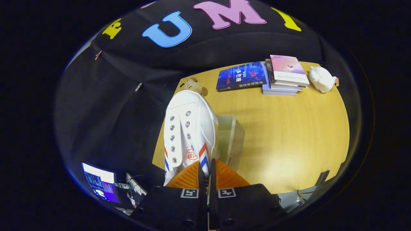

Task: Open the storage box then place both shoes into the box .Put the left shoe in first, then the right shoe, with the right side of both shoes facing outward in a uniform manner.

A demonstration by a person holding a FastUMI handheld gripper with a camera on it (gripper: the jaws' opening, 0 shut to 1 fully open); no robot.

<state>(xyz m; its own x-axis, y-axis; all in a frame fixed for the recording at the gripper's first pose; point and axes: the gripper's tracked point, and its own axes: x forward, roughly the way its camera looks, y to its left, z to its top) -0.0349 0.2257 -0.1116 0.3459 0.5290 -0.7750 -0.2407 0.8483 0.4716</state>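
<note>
I have gripper (207,175) clenched on shoe (188,128) collar edge, shoe lifted, toe at 12 o'clock, storage box (231,141) just right, 1 o'clock. Canvas light, soft; thin rim pinch may swing. Stiffer heel better hold.

A wooden table (289,138) is seen carrying a clear storage box (231,141) near its front corner. Well beyond the box, a dark blue book (241,76) is laid flat; just beside that book a small stack of books (284,75) is set, and past the stack a white figurine (321,79) is placed
</note>
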